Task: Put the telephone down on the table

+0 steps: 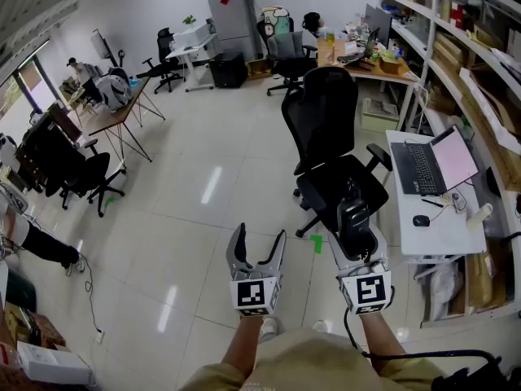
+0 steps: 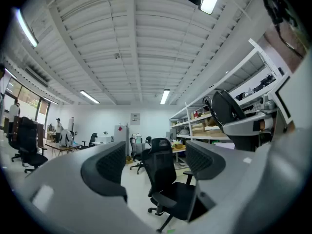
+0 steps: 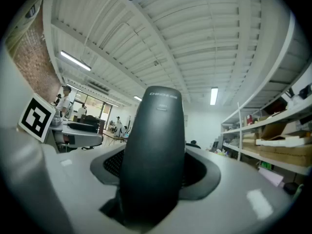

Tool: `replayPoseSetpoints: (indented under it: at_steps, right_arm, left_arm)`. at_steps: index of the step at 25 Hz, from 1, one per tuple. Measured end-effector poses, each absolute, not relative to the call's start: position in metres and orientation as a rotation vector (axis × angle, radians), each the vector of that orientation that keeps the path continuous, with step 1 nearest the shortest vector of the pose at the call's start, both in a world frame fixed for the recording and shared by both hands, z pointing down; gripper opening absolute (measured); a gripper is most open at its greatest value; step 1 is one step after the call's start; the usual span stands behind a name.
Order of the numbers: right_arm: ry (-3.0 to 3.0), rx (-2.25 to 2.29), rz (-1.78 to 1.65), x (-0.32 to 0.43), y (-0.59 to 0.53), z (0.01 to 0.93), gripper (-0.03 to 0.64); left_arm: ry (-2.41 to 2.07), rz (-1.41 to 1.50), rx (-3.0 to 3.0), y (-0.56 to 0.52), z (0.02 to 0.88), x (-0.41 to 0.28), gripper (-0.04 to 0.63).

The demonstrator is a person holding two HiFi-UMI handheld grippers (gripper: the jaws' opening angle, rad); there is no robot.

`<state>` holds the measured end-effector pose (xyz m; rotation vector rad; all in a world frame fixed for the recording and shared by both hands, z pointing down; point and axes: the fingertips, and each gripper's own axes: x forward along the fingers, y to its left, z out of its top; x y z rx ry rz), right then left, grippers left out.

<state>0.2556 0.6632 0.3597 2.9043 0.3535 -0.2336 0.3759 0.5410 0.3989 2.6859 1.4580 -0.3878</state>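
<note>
Black telephone [image 1: 353, 218] is riding clamped in the right gripper [image 1: 356, 231], awaiting lowering onto the table [image 1: 440, 228]; left gripper [image 1: 259, 239] is gaping empty

On your right, a white rectangular table [image 1: 446, 228] is carrying an open dark laptop with a pink-lit screen [image 1: 425, 166] and a small black computer mouse [image 1: 421, 220], which is lying near it. Below you, a glossy pale tiled floor [image 1: 203, 218] is bearing a black mesh office chair [image 1: 334, 149] and a small green tape mark [image 1: 317, 243].
</note>
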Motion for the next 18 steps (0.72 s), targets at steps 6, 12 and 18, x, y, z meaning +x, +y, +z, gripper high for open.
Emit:
replayPoseSetpoints:
  at_steps: [6,12,18]
  right_arm:
    - [0.162,2.933,-0.286,0.277,0.662,0.405,0.291]
    - [-0.177,2.956,-0.325,0.334,0.591,0.418,0.291]
    - [-0.491,2.927,-0.341,0.361,0.491,0.431,0.291]
  left_arm:
    - [1.333,-0.424,2.803,0.530,0.446,0.378,0.367]
    - [1.043,-0.391,2.932,0.437,0.460,0.406,0.367]
    - [0.770,-0.441,3.000,0.332,0.462,0.400,0.367]
